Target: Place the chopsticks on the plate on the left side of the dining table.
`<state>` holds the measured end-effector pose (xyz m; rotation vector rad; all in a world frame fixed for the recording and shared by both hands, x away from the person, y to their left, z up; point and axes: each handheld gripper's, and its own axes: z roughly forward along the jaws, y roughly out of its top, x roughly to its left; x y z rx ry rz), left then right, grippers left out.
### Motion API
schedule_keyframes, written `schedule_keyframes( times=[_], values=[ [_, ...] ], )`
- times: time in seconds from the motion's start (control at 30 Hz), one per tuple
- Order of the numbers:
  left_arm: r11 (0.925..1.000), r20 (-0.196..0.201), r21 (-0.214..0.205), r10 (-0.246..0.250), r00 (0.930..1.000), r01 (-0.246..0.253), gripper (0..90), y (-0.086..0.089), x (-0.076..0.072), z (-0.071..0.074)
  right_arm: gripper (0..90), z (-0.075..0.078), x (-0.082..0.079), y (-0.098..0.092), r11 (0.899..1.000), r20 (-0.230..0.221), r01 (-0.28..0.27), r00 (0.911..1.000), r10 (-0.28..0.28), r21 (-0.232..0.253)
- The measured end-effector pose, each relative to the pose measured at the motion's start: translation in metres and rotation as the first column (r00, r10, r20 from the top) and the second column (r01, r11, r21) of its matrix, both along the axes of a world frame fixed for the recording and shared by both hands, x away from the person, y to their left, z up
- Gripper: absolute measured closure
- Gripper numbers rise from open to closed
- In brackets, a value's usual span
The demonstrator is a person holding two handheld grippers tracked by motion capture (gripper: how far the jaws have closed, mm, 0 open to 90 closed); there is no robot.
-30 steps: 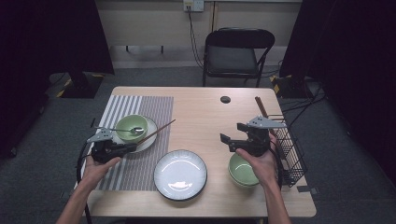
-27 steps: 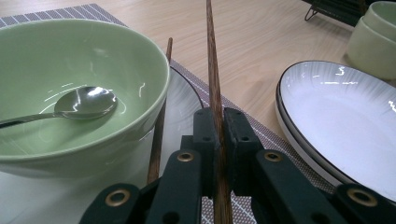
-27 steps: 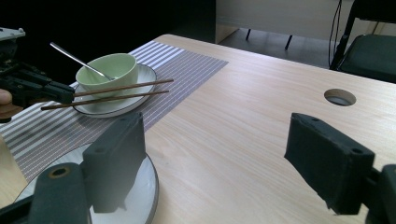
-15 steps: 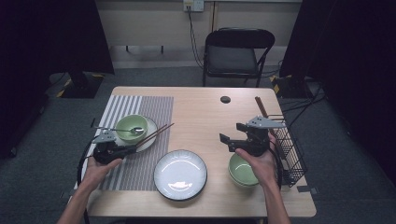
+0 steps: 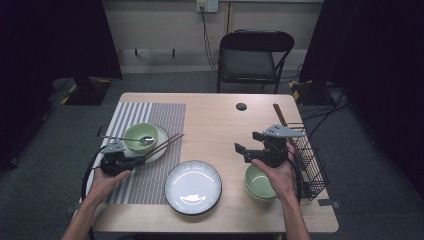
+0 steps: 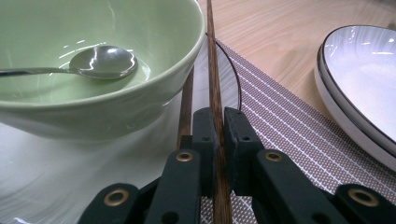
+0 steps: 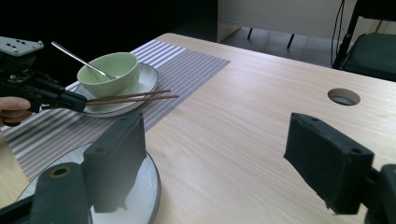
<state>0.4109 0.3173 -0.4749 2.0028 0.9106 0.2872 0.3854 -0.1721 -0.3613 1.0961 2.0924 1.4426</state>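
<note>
The left gripper (image 5: 131,160) sits low over the striped placemat (image 5: 150,175) near the left edge of the surface (image 5: 215,120), its fingers (image 6: 238,135) clenched on a pair of brown chopsticks (image 5: 162,146). In the left gripper view one stick runs straight up between the pads, with the second stick just beside it on the bowl side. The chopsticks lie across the rim of the white saucer (image 5: 161,145), their tips pointing out over the placemat toward the middle of the surface. On that saucer stands a green bowl (image 5: 140,136) with a metal spoon (image 5: 122,139) resting in it, handle sticking out toward the left edge. The right gripper (image 5: 252,145) is held above the surface toward the right edge, its fingers (image 7: 116,154) released and standing wide apart with nothing between them. Under the right hand (image 5: 277,172) is a second green bowl (image 5: 260,184), beside a black wire rack (image 5: 310,160). A dark-rimmed white plate (image 5: 193,186) lies near the front edge, between the two hands.
</note>
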Motion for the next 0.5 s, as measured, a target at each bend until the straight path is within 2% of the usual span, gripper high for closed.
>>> schedule_keyframes(
  times=[0.5],
  values=[
    [0.9999,0.006,0.012,-0.01,0.9999,0.01,82.0,-0.003,-0.0007,0.0002,19.8,-0.0008,0.0005,0.0008,1.0,-0.005,-0.005,1.0,0.005,0.002]
  ],
)
